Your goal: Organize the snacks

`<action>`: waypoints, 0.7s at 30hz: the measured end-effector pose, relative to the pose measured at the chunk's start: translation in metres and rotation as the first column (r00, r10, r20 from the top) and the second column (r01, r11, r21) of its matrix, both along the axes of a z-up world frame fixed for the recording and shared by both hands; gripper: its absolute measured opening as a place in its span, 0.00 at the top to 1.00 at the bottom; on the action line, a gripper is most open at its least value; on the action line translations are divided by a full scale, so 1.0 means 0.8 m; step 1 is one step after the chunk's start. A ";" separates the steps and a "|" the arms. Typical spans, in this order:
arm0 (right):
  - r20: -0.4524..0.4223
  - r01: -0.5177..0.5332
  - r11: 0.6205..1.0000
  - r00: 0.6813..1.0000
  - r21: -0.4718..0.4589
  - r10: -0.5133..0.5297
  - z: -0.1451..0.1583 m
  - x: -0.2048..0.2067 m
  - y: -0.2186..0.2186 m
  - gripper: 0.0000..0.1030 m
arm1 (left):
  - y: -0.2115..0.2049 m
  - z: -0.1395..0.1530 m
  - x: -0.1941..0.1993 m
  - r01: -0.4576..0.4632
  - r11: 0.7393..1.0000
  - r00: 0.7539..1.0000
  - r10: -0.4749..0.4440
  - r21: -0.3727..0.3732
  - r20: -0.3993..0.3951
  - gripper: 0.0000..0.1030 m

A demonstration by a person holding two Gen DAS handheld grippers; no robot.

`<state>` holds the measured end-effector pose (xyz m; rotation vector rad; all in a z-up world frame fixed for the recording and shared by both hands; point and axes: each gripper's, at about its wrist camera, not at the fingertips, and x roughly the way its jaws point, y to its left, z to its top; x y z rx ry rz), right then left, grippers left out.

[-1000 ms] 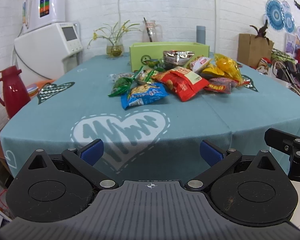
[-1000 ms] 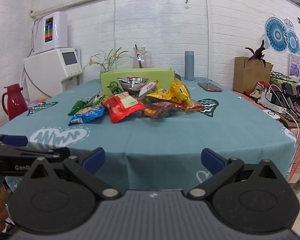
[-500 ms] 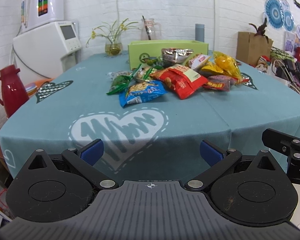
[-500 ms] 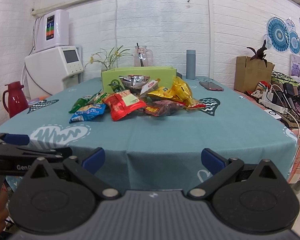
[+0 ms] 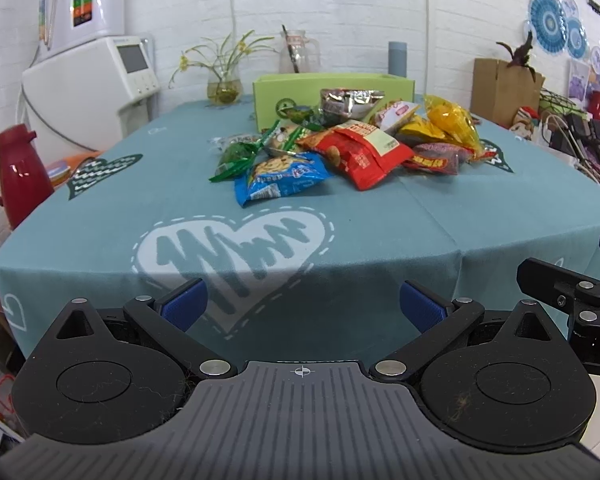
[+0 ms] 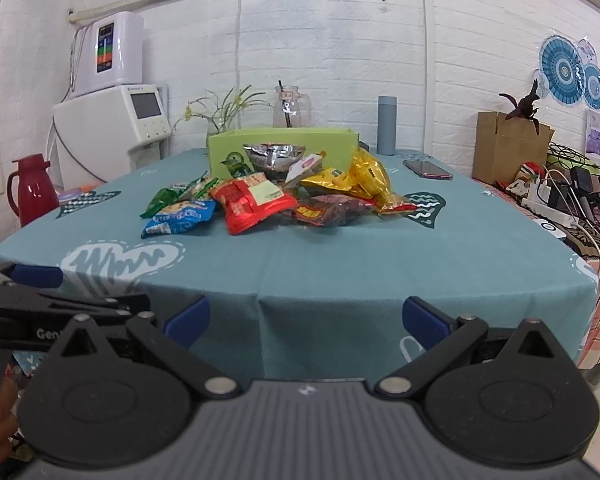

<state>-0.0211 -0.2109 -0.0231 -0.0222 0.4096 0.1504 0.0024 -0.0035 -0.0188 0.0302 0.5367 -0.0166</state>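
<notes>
Snacks: heap of packets (image 5: 340, 148) lay mid-table, well ahead of both pairs of jaws, untouched.
Blue packet (image 5: 280, 178): nearest the left jaws, at front left of heap; also seen at (image 6: 180, 216).
Red packet (image 5: 360, 154): centre of heap, straight ahead of the left jaws, overlapping the blue one's far edge; seen at (image 6: 252, 200) too.
Yellow packets (image 6: 360, 180): ahead and slightly right of the right jaws' midline, at far right of heap.
Dark red packet (image 6: 332, 210): front right of heap, just below the yellow ones.
Green packets (image 5: 240, 156): ahead and left of the left jaws' midline, far left of heap.
Green box (image 6: 280, 144): open-topped, directly behind heap, farther from the jaws than any packet; silver packet (image 6: 274, 154) propped against its front.
Table (image 5: 500, 220): teal cloth with heart prints; front edge fell just ahead of the fingertips.
Left gripper (image 5: 302, 304): jaws spread wide, nothing between them, held off the table's near edge.
Right gripper (image 6: 306, 314): jaws likewise wide apart and empty, beside the left one, short of the table edge.
</notes>
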 end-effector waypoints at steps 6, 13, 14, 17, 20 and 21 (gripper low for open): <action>-0.003 -0.003 1.000 1.000 -0.006 0.003 -0.001 0.000 0.002 0.01 | 0.000 -0.002 0.000 0.000 1.000 1.000 0.000 -0.002 -0.004 0.10; -0.007 -0.010 1.000 1.000 -0.016 0.009 -0.004 0.001 0.004 0.01 | 0.001 -0.003 0.001 -0.001 1.000 1.000 0.001 -0.002 -0.009 0.10; -0.008 -0.010 1.000 1.000 -0.017 0.010 -0.004 0.001 0.004 0.01 | 0.001 -0.003 0.001 -0.001 1.000 1.000 0.001 -0.002 -0.010 0.10; -0.010 -0.014 1.000 1.000 -0.022 0.013 -0.005 0.001 0.005 0.01 | 0.003 -0.004 0.002 -0.003 1.000 1.000 0.003 -0.003 -0.013 0.10; -0.012 -0.017 0.999 1.000 -0.029 0.017 -0.005 0.002 0.006 0.01 | 0.002 -0.005 0.003 -0.004 1.000 1.000 0.003 -0.003 -0.017 0.10; -0.013 -0.019 0.999 1.000 -0.031 0.018 -0.005 0.002 0.007 0.01 | 0.003 -0.005 0.003 -0.004 1.000 1.000 0.004 -0.004 -0.018 0.10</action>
